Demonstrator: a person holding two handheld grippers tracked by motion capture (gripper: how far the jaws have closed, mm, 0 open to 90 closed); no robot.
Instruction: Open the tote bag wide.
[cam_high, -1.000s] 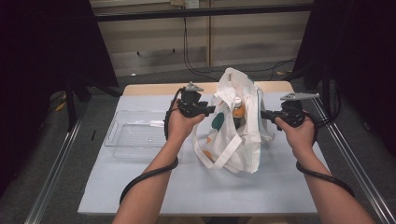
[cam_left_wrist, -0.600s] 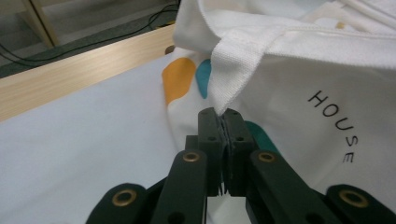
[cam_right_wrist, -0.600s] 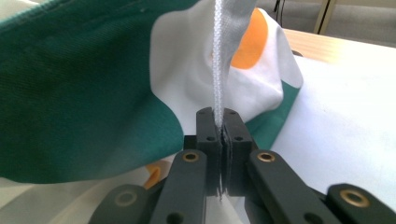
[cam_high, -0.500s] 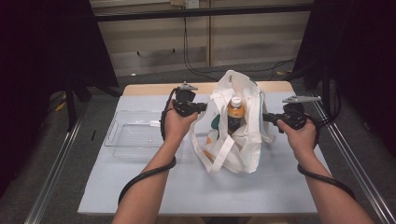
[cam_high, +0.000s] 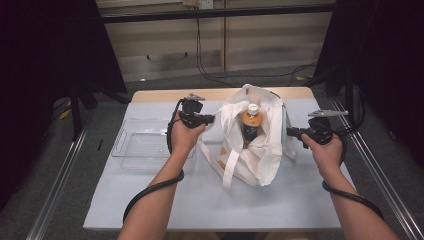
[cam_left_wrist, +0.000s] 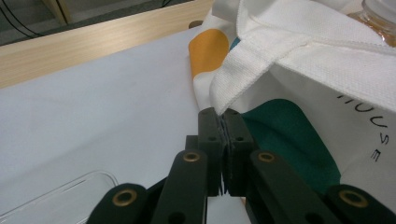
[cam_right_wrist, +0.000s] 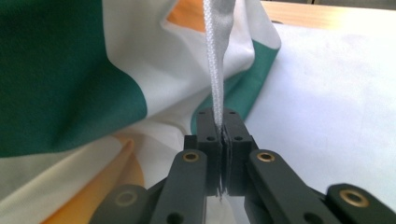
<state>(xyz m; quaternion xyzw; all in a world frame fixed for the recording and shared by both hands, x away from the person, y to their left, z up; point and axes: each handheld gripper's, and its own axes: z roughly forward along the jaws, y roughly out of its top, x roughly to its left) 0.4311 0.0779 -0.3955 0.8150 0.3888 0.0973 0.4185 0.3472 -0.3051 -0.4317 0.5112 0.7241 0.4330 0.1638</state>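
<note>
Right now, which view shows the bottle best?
The high view: the bottle stands upright in the open bag, cap and orange body visible. The left gripper view catches just its edge; the right gripper view shows bag cloth.

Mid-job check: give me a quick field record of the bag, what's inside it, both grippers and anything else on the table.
bag: white tote bag with green and orange patches, mouth pulled open
contents: bottle, upright, white cap
left gripper: shut on the bag's rim
right gripper: shut on the bag's strap
other: clear tray, left of bag
surface: table
</note>
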